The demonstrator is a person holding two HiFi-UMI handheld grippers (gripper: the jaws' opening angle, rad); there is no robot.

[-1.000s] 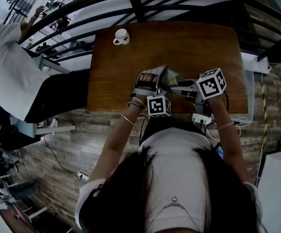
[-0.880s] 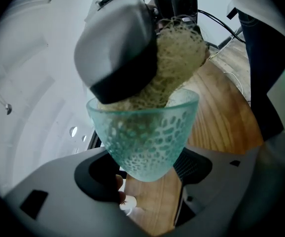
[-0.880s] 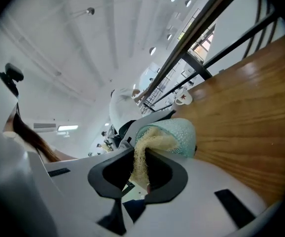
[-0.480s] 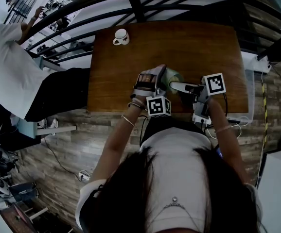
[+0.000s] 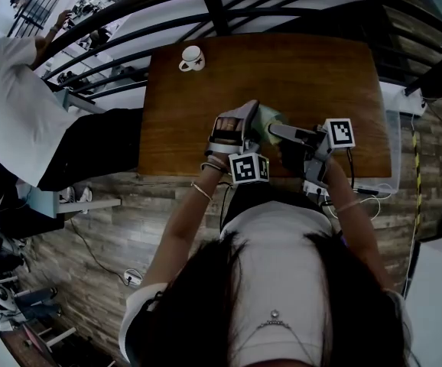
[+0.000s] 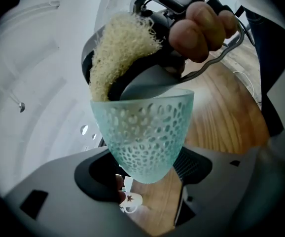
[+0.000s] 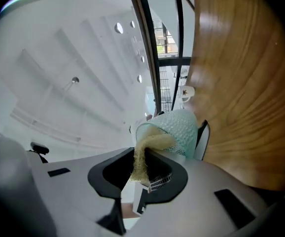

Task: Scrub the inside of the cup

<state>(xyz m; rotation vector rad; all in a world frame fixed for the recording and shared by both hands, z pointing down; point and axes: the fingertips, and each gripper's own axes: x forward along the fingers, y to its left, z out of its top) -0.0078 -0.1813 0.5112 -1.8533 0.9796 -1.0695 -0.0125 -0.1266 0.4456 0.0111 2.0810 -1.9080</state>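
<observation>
White mug (image 5: 191, 57) at far left corner of table (image 5: 320, 75), well apart from the rest. Left gripper (image 6: 147, 174): fingers clamped on rounded base of pale green patterned cup (image 6: 142, 127), held tilted over table's near edge, mouth facing right. Beige fibrous scrub pad (image 6: 115, 53) at cup rim, one end inside mouth. Right gripper (image 7: 145, 177): fingers pinched on pad's other end, hand (image 6: 201, 26) wrapped round its handle
</observation>
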